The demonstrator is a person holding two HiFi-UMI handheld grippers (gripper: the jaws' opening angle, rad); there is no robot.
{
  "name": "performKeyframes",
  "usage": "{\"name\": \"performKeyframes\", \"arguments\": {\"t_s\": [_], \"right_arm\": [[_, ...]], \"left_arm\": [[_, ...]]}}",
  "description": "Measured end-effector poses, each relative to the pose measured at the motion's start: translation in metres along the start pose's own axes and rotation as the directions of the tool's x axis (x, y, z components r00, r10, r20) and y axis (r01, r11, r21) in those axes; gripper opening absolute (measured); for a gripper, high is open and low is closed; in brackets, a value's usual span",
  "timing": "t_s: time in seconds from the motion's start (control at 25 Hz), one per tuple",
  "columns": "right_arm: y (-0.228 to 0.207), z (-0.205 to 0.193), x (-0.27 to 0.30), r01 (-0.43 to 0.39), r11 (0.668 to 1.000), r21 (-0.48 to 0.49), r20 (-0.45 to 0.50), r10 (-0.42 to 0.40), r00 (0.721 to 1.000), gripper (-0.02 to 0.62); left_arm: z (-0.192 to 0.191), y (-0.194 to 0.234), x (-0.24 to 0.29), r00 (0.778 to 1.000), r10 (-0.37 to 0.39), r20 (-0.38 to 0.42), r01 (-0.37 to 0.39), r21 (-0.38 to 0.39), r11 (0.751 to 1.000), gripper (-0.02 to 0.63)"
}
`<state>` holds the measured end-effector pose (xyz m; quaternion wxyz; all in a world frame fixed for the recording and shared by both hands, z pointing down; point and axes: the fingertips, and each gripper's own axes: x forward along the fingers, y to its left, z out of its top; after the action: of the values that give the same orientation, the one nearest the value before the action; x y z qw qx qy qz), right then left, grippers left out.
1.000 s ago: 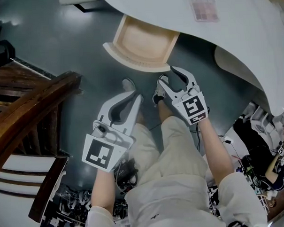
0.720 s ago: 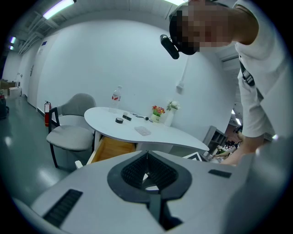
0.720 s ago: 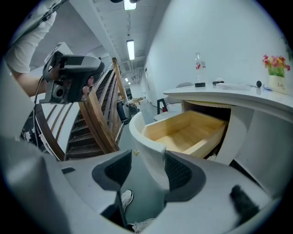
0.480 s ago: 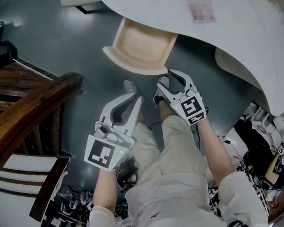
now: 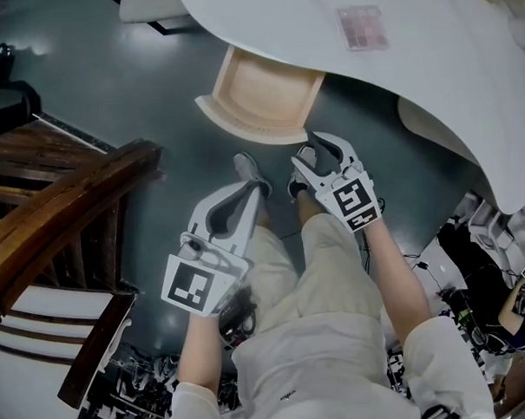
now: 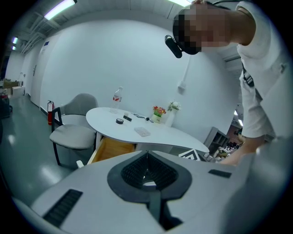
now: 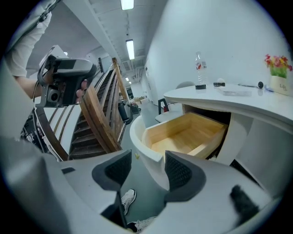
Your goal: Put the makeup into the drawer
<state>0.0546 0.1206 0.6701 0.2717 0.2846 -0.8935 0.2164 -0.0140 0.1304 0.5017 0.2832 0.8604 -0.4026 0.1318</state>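
Observation:
A pink makeup palette lies flat on the white table; it also shows as a clear flat case and a thin slab. Under the table's edge the wooden drawer stands pulled out and holds nothing. My right gripper hovers just in front of the drawer's curved front, jaws open and empty. My left gripper hangs lower and to the left over the floor, its jaws shut on nothing.
A dark wooden stair railing fills the left side. My legs and shoes are below the grippers. A grey chair stands left of the table, which carries a bottle, flowers and small black items.
The head view has shifted slightly. Both grippers keep their places and the same jaw stance.

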Motion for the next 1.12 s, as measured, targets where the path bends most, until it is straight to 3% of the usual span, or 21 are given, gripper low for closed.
{"name": "performKeyframes", "arguments": {"t_s": [0.24, 0.6, 0.8, 1.12], "right_arm": [[0.006, 0.035, -0.027, -0.017, 1.0, -0.014, 0.026, 0.018, 1.0, 0.228], [0.027, 0.112, -0.099, 0.02, 1.0, -0.004, 0.118, -0.02, 0.993, 0.201], [0.033, 0.147, -0.138, 0.064, 0.998, -0.014, 0.151, -0.061, 0.987, 0.153], [0.052, 0.179, -0.182, 0.086, 0.996, -0.033, 0.186, -0.078, 0.98, 0.023]], "left_arm": [[0.024, -0.008, -0.01, 0.999, 0.026, 0.02, -0.027, 0.016, 1.0, 0.012], [0.072, -0.039, -0.043, 0.997, 0.035, 0.073, -0.039, 0.05, 0.998, 0.012], [0.089, -0.058, -0.061, 0.995, 0.046, 0.092, -0.052, 0.06, 0.997, 0.012], [0.118, -0.077, -0.078, 0.988, 0.056, 0.143, -0.069, 0.088, 0.994, 0.012]]}}
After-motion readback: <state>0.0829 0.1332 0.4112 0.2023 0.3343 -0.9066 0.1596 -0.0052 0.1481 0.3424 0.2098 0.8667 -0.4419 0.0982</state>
